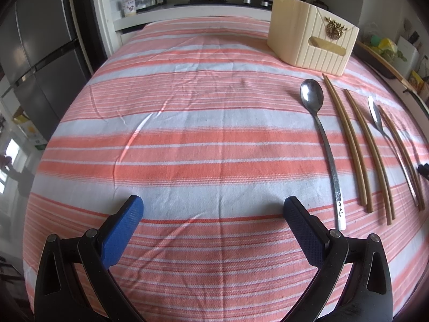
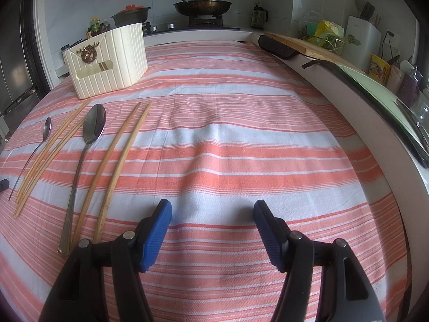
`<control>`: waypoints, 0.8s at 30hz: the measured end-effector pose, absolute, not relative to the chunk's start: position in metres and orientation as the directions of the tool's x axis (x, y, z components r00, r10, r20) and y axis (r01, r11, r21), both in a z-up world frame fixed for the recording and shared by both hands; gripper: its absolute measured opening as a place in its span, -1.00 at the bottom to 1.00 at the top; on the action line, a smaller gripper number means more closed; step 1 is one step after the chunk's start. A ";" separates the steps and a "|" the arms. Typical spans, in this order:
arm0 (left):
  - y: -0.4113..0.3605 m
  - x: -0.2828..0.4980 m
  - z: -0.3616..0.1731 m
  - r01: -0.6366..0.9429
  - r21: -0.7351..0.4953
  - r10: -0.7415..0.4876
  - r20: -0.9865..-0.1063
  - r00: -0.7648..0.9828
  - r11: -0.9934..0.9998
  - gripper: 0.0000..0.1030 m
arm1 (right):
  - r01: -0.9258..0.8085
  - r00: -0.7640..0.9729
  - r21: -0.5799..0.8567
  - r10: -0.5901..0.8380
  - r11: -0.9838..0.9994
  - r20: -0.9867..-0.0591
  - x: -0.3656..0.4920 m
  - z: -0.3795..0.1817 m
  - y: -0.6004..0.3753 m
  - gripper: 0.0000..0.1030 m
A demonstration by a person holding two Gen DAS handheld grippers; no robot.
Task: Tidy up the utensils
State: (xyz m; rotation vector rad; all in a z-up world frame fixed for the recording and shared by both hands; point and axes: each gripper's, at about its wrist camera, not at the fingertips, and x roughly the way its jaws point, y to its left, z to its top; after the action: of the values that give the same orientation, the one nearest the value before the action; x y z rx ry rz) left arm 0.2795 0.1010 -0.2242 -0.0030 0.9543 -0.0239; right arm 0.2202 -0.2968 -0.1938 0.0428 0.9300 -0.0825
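Note:
A cream ribbed utensil holder (image 1: pixel 312 40) (image 2: pixel 107 61) stands at the back of the striped cloth. In front of it lie a large metal spoon (image 1: pixel 321 139) (image 2: pixel 80 166), a smaller spoon (image 1: pixel 386 134) (image 2: pixel 33 153) and several wooden chopsticks (image 1: pixel 348 145) (image 2: pixel 112 166), in a row. My left gripper (image 1: pixel 213 209) is open and empty, hovering left of the utensils. My right gripper (image 2: pixel 213 212) is open and empty, to the right of the utensils. The right gripper's tip shows at the far right edge of the left wrist view (image 1: pixel 423 170).
The table is covered by a pink and white striped cloth (image 1: pixel 187 134) (image 2: pixel 241 134). A stove with pans (image 2: pixel 202 6) and a counter with bottles run behind. A fridge (image 1: pixel 40 53) stands left. A cutting board and sink edge (image 2: pixel 348 61) run along the right.

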 end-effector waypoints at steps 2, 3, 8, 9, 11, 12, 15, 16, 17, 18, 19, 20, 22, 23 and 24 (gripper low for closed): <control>0.101 0.279 -0.224 0.016 -0.009 -0.016 -0.816 0.578 1.000 0.99 | 0.090 0.595 0.001 -0.053 0.996 -0.802 0.220 -0.194 -0.297 0.27; 0.101 0.279 -0.224 0.017 -0.009 -0.017 -0.816 0.578 1.000 0.99 | 0.090 0.595 0.000 -0.053 0.996 -0.802 0.220 -0.194 -0.297 0.27; 0.104 0.275 -0.221 0.054 -0.041 -0.064 -0.817 0.572 0.998 0.99 | 0.089 0.595 0.002 -0.052 0.996 -0.802 0.220 -0.194 -0.298 0.27; 0.106 0.274 -0.218 0.065 -0.058 -0.085 -0.817 0.571 0.996 0.99 | 0.089 0.595 0.001 -0.053 0.996 -0.802 0.220 -0.194 -0.297 0.27; 0.108 0.272 -0.208 0.078 -0.113 -0.137 -0.810 0.570 0.991 0.99 | 0.089 0.595 0.002 -0.052 0.996 -0.802 0.220 -0.194 -0.298 0.27; 0.106 0.272 -0.200 0.086 -0.146 -0.169 -0.805 0.569 0.986 0.99 | 0.089 0.595 0.002 -0.052 0.996 -0.802 0.220 -0.194 -0.298 0.27; 0.092 0.278 -0.182 0.116 -0.202 -0.232 -0.793 0.563 0.972 0.99 | 0.090 0.596 0.001 -0.053 0.996 -0.801 0.220 -0.194 -0.298 0.27; 0.083 0.283 -0.178 0.121 -0.202 -0.235 -0.795 0.559 0.972 0.99 | 0.090 0.596 0.001 -0.053 0.996 -0.801 0.220 -0.194 -0.298 0.27; 0.072 0.290 -0.175 0.127 -0.192 -0.230 -0.798 0.556 0.973 0.99 | 0.090 0.596 0.002 -0.053 0.996 -0.801 0.220 -0.194 -0.298 0.27; 0.061 0.297 -0.175 0.136 -0.178 -0.223 -0.800 0.557 0.975 0.99 | 0.090 0.596 0.002 -0.052 0.996 -0.801 0.220 -0.193 -0.298 0.27; 0.055 0.302 -0.176 0.141 -0.165 -0.216 -0.801 0.558 0.976 0.99 | 0.090 0.596 0.002 -0.052 0.996 -0.801 0.220 -0.193 -0.298 0.27; 0.043 0.311 -0.181 0.151 -0.133 -0.195 -0.803 0.562 0.980 0.99 | 0.090 0.596 0.003 -0.051 0.996 -0.801 0.220 -0.193 -0.299 0.27; 0.032 0.321 -0.191 0.149 -0.077 -0.149 -0.811 0.566 0.986 0.99 | 0.090 0.596 0.004 -0.051 0.996 -0.801 0.220 -0.193 -0.298 0.27; 0.027 0.326 -0.197 0.146 -0.051 -0.126 -0.814 0.567 0.988 0.99 | 0.090 0.596 0.004 -0.051 0.996 -0.801 0.220 -0.193 -0.298 0.27; 0.023 0.331 -0.203 0.147 -0.043 -0.119 -0.816 0.566 0.988 0.99 | 0.090 0.596 0.002 -0.052 0.996 -0.801 0.220 -0.193 -0.298 0.27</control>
State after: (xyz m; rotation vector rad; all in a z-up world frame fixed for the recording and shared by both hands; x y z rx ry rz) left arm 0.3305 0.0226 -0.2031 0.0313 0.9564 -0.1566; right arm 0.2197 -0.2982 -0.1934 0.0443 0.9287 -0.0828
